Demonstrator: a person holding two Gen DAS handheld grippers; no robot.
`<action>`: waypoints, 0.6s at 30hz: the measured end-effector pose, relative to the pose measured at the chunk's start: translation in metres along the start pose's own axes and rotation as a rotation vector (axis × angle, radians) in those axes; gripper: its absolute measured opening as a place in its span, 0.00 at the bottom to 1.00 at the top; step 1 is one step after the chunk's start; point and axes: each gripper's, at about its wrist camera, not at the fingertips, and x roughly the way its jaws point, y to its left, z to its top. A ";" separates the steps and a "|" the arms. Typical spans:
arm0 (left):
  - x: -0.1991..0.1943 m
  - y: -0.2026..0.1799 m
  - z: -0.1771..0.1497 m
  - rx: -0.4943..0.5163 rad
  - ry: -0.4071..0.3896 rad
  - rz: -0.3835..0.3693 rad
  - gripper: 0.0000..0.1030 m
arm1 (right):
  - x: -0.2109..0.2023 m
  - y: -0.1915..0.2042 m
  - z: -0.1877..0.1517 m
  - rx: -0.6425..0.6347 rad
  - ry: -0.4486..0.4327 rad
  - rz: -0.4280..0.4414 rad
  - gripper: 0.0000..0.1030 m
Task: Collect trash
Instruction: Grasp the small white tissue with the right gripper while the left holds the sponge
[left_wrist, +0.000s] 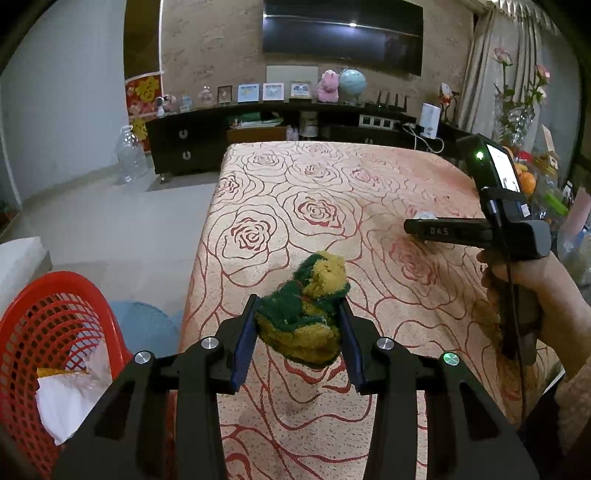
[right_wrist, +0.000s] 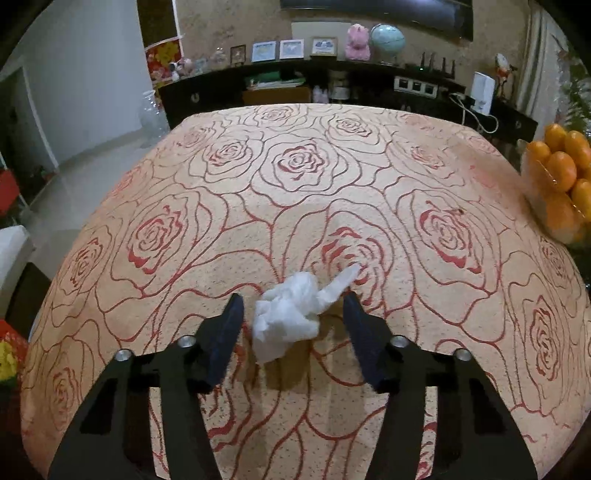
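Green-and-yellow, the frayed scouring sponge sat clamped between the blue pads of the left hand-held gripper, lifted above the rose-patterned surface near its left edge. Left of that edge and lower stood a red mesh basket with crumpled white paper inside. Further right over the same surface, the right hand-held gripper straddled a crumpled white tissue lying on the cloth; its fingers stood either side with gaps showing, not pressing it. Oranges were piled at the surface's far right edge.
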 end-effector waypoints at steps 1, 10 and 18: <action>0.001 0.000 0.000 -0.001 0.002 0.001 0.38 | 0.000 0.001 0.000 -0.002 0.001 0.002 0.43; 0.003 0.002 -0.002 -0.006 0.000 0.025 0.38 | -0.012 0.000 -0.009 0.041 0.000 0.075 0.33; -0.007 0.004 0.001 -0.008 -0.032 0.033 0.38 | -0.059 0.016 -0.022 0.027 -0.072 0.143 0.33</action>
